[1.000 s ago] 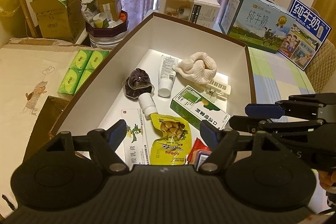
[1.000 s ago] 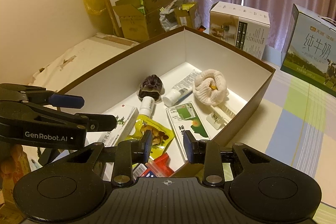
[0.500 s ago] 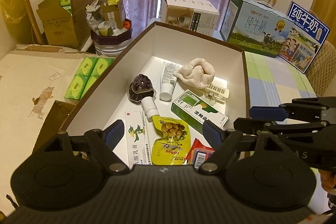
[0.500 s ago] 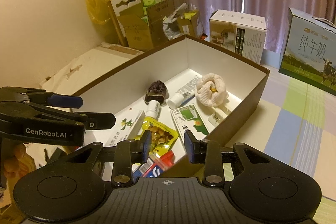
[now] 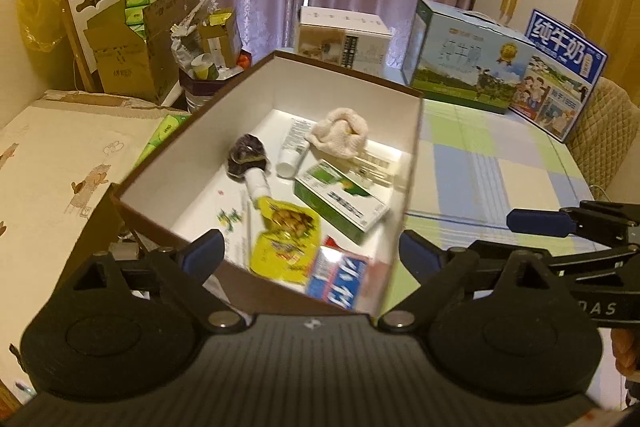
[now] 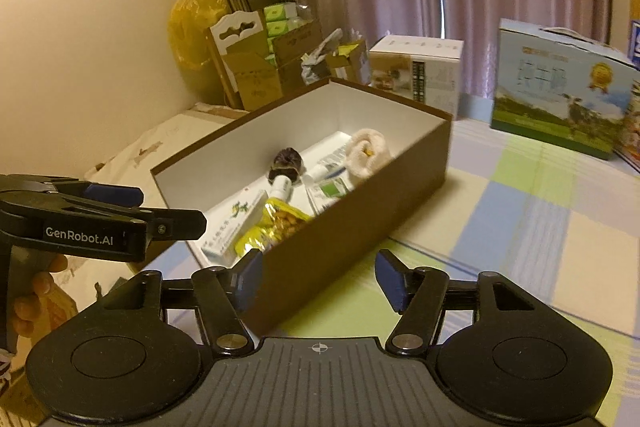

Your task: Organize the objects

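Both tongs empty above a filled box

Evidently the sorting is close to done: the brown box (image 5: 414, 147) with its white lining sits on the checked surface (image 5: 492, 167) and holds the loose things. Inside, a cream cloth bundle (image 5: 340, 133) lies at 12 o'clock, a white tube (image 5: 294, 147) and a dark pouch (image 5: 246, 157) near the middle, a green carton (image 5: 340, 201) at 3 o'clock, a yellow snack packet (image 5: 286, 239) and a red-and-blue pack (image 5: 340, 277) at 6 o'clock. The left tongs (image 5: 310, 253) hang spread wide over the near wall, grasping nothing; the right tongs (image 6: 318, 279) are likewise released, outside the box's long side. Keeping both parted suits either another pick or backing off
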The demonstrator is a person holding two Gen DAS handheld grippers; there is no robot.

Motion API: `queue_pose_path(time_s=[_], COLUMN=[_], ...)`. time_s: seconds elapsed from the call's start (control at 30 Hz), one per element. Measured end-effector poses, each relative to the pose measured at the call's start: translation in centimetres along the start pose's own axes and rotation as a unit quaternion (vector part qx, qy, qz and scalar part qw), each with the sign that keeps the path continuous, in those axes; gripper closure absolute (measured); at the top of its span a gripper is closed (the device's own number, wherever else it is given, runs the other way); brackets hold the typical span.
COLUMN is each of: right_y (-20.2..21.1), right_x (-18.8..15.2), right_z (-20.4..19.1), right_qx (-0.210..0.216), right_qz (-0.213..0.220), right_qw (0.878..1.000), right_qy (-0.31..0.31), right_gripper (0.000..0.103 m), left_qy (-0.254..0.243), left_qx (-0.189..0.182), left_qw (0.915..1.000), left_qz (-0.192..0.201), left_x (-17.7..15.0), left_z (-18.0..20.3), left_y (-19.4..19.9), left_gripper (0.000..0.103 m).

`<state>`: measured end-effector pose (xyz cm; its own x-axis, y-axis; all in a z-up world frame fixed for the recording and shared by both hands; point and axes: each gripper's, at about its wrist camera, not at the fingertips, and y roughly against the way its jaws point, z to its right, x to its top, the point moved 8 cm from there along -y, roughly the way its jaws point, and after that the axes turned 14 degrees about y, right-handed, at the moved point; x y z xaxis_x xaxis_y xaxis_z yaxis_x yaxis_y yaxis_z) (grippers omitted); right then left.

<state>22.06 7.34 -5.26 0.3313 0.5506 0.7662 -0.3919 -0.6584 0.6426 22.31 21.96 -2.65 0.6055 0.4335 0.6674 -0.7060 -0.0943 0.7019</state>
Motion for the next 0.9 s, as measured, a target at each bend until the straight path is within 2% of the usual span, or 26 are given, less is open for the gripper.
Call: queue_pose_path(time_s=[0.17, 0.5, 0.6, 0.9], right_y=[3.9, 10.5, 12.3, 16.7], right_x=[-2.7, -8.3, -9.9, -13.6], right_z=[1.2, 4.2, 5.1, 6.1], right_qx=[-0.01, -0.036, -0.044, -0.052], right_qz=[0.002, -0.014, -0.021, -0.032], right_qw=[1.0, 0.999, 0.998, 0.997], right_qy=[-0.01, -0.035, -0.042, -0.053], right_gripper=[0.04, 0.036, 0.036, 0.035], left_qy=[-0.011, -0.025, -0.023, -0.024], left_qx=[0.007, 0.013, -0.002, -0.007], left_qw=[0.9998, 0.9992, 0.9995, 0.9996], left_qz=[0.013, 0.029, 0.019, -0.013], left_x=[-2.3, -7.5, -9.2, -14.5], left_z=[2.5, 7.8, 9.2, 12.7], left_y=[2.1, 5.8, 6.6, 8.2], left_gripper=[0.001, 0.001, 0.001, 0.001])
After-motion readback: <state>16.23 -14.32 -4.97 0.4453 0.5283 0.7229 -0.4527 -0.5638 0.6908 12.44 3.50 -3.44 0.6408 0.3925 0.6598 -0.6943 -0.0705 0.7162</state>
